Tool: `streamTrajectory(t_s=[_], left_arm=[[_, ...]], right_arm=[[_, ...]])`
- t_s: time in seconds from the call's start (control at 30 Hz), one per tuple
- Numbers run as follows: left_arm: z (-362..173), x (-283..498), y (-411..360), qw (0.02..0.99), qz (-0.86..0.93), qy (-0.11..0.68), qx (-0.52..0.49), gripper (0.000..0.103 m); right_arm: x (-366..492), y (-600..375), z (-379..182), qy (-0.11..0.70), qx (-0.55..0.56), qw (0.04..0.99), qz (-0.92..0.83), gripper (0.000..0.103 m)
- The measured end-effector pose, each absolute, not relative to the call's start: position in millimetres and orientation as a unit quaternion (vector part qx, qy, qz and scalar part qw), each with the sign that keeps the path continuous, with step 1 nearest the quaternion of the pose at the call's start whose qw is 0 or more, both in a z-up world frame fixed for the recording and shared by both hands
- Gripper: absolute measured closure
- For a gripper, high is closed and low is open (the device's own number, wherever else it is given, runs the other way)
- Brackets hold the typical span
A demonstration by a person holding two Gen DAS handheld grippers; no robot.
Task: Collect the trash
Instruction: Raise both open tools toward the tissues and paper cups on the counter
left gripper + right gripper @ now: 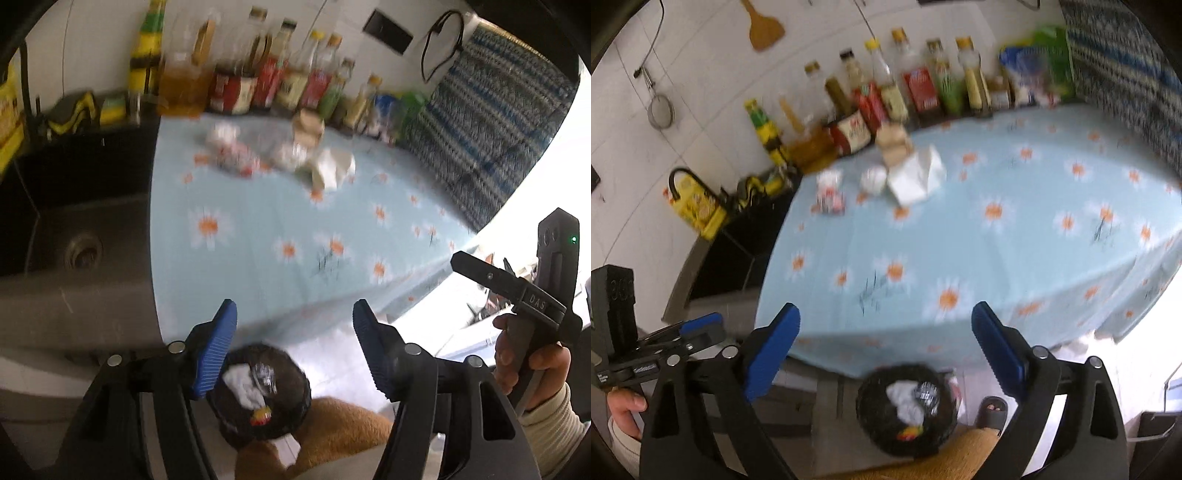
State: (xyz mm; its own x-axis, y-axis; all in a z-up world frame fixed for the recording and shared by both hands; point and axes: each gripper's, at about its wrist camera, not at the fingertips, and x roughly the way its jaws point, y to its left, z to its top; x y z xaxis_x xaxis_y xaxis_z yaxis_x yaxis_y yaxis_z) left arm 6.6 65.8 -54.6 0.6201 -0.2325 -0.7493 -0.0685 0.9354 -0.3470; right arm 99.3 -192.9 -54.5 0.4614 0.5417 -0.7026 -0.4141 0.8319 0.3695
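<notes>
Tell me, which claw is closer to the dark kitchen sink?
Left. The left claw hangs just off the dark rectangular sink. The right claw sits farther along the flowered tablecloth, with the left one between it and the sink.

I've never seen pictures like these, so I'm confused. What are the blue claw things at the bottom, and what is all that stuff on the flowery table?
The blue claws are grabbing tools. A person holds one in each hand, and each tool carries a small camera looking forward along its two fingers. One picture comes from the left gripper, the other from the right gripper. Both are open and hold nothing. In the left picture you can also see the person's right hand holding the other tool. The flowery tablecloth has bits of trash on it: a crumpled white paper and some blurry wrappers. Bottles stand along the wall. Below the table edge sits a black bin with some trash already inside.
</notes>
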Motion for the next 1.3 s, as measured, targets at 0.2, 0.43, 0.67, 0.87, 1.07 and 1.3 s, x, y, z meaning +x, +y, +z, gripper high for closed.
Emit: streamTrajectory(t_s=[0.2,0.43,0.67,0.87,1.07,1.3], left_arm=[[-22.2,32.1,70.8,0.901,-0.035,0.402,-0.157,0.024],[-13.2,67.8,73.4,0.908,-0.016,0.391,-0.15,0.011],[-25.4,100.7,83.3,0.904,0.018,0.393,-0.169,0.007],[-41.9,126.5,89.9,0.893,0.043,0.407,-0.187,0.007],[-60.1,144.8,88.4,0.88,0.065,0.433,-0.184,0.007],[-78.3,158.4,92.7,0.867,0.084,0.447,-0.205,0.007]], right_arm=[[136.1,-187.8,-14.2,0.388,0.052,0.877,0.279,0.005],[180.0,-168.9,-6.0,0.381,0.023,0.878,0.288,0.005],[228.4,-142.8,-40.7,0.417,-0.01,0.86,0.294,0.005],[258.4,-118.7,-76.8,0.432,-0.056,0.849,0.299,0.005],[288.2,-99.0,-114.5,0.454,-0.085,0.835,0.299,0.005],[314.6,-81.4,-143.1,0.473,-0.103,0.826,0.289,0.005]])
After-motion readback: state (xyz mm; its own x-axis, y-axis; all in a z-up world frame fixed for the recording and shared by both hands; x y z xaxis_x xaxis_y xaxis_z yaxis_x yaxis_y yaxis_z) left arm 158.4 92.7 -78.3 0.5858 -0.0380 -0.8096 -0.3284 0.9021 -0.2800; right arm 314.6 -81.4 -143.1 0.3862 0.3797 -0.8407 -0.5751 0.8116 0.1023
